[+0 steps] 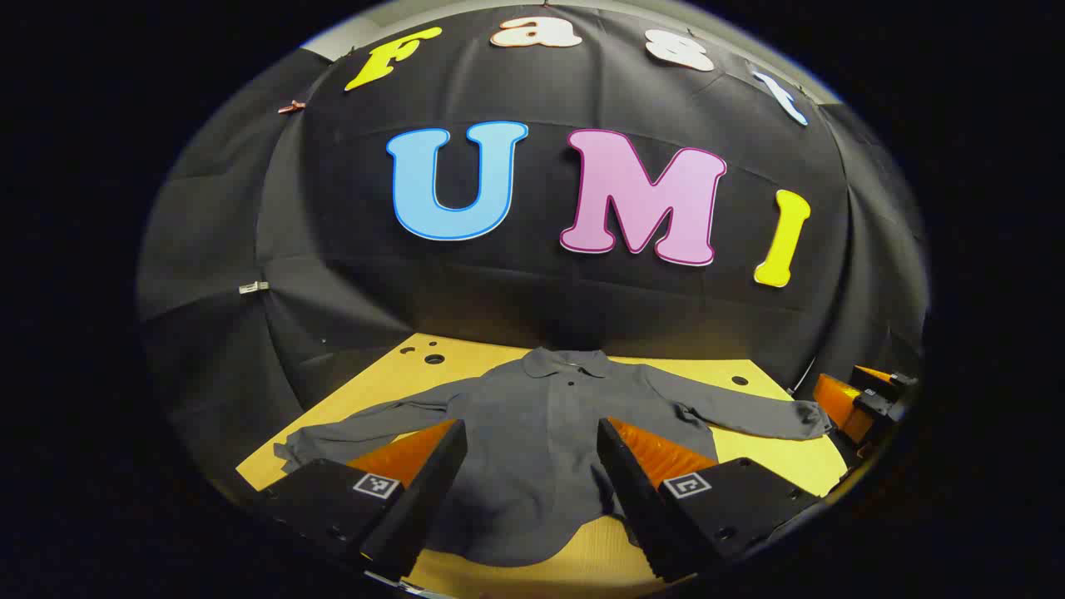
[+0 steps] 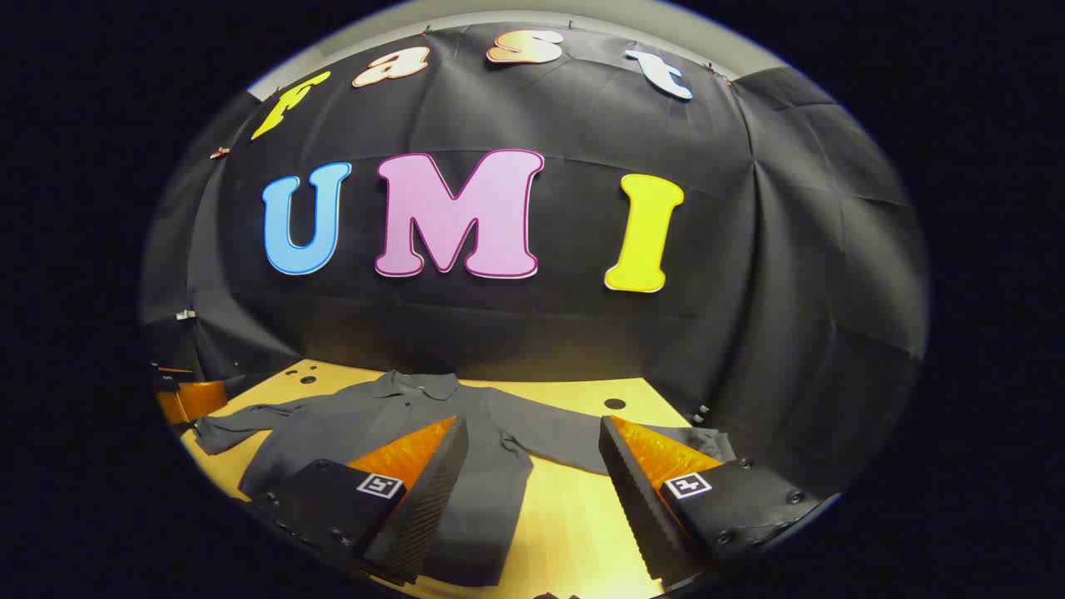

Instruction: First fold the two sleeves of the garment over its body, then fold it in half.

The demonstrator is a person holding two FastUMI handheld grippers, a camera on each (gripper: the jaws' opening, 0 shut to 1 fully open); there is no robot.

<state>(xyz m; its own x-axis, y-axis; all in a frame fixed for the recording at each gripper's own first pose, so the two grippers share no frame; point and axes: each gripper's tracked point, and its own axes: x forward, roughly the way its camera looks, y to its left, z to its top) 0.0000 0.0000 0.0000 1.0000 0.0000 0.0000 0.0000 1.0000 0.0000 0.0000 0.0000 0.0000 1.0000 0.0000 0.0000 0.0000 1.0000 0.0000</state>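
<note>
Garment: grey shirt (image 1: 537,433) flat on the yellow table (image 1: 774,462), lower centre of the left gripper view, sleeves outspread.
Left gripper (image 1: 530,441): fingers wide apart above the shirt body, holding nothing.
Right gripper (image 2: 532,441): fingers wide apart, empty, above the shirt's edge.

In the left gripper view, the left gripper (image 1: 531,466) is covering parts of the shirt (image 1: 532,416) at the hem, and the picture's edge is cutting off the bench (image 1: 749,453). In the right gripper view, the right gripper (image 2: 532,466) is hiding the cuff of the sleeve (image 2: 574,437) beside it.
</note>
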